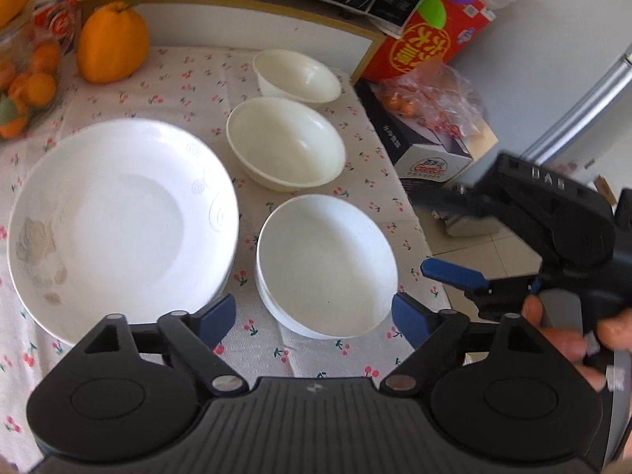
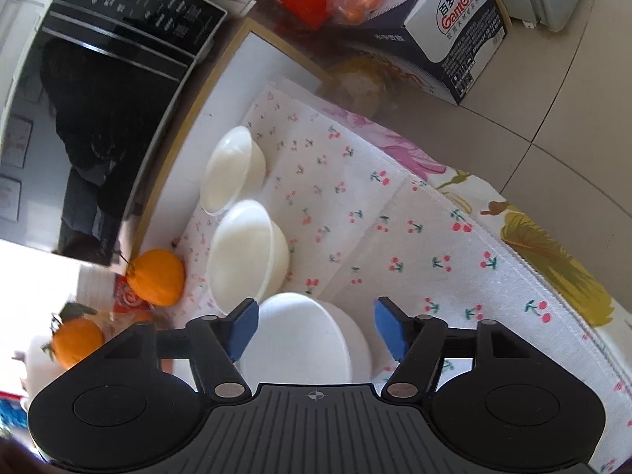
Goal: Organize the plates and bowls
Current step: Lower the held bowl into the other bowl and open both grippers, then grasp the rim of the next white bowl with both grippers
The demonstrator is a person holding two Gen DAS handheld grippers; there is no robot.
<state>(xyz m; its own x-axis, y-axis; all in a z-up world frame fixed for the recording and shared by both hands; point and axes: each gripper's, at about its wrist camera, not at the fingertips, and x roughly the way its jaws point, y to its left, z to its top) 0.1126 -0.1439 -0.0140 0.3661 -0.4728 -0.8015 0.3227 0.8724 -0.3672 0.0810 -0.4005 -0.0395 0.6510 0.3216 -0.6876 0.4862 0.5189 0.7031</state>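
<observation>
Two hand-held grippers, left (image 1: 314,314) and right (image 2: 314,330), both spread, empty. Nearest white ceramic bowl (image 1: 327,262) beside large white plate (image 1: 120,221), near cloth-covered surface (image 2: 454,276) edge; careless nudge risks drop.

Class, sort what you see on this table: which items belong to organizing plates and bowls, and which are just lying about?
Belongs to the job:
large white plate
near white bowl
middle cream bowl
far cream bowl

Just lying about:
big orange
red box
bag of small oranges
microwave
</observation>
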